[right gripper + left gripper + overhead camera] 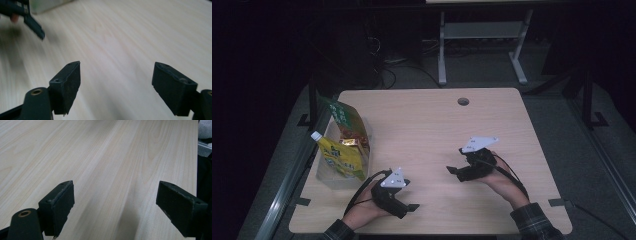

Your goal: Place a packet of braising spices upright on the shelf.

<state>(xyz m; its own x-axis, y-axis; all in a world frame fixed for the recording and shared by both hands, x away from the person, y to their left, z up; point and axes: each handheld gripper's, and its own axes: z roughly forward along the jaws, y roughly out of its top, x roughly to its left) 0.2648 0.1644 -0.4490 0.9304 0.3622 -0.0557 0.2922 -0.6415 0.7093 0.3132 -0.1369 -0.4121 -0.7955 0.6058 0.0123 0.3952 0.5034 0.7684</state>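
**Both tongs wide open, empty, low over bare table**

Left gripper (412,206) sat lower centre-left of the high view, long axis pointing right along the near table edge. Jaws spread wide in its own view (115,202), only wood grain between the pads. Held nothing.

Right gripper (453,171) sat centre-right, long axis pointing left toward the other one. Jaws gaped just as wide in its own view (116,80), nothing between them. Well apart from the left gripper, no contact.

Nearest items: clear bin (328,177) at the left table edge, long axis running toward the top of the frame. Held a yellow-green spouted pouch (339,159), white cap at upper left, and a green bag (348,120) leaning behind it. Bin just left of the left gripper, not touching.

Hard to read: right gripper view motion-blurred at upper left, left gripper (32,23) smeared there, pale bin corner (47,5) cut off by the top edge. Pouch print illegible. Surroundings beyond the table (427,125) too dark.

Open room: middle and right of the tabletop bare, round cable hole (463,101) near the top edge.
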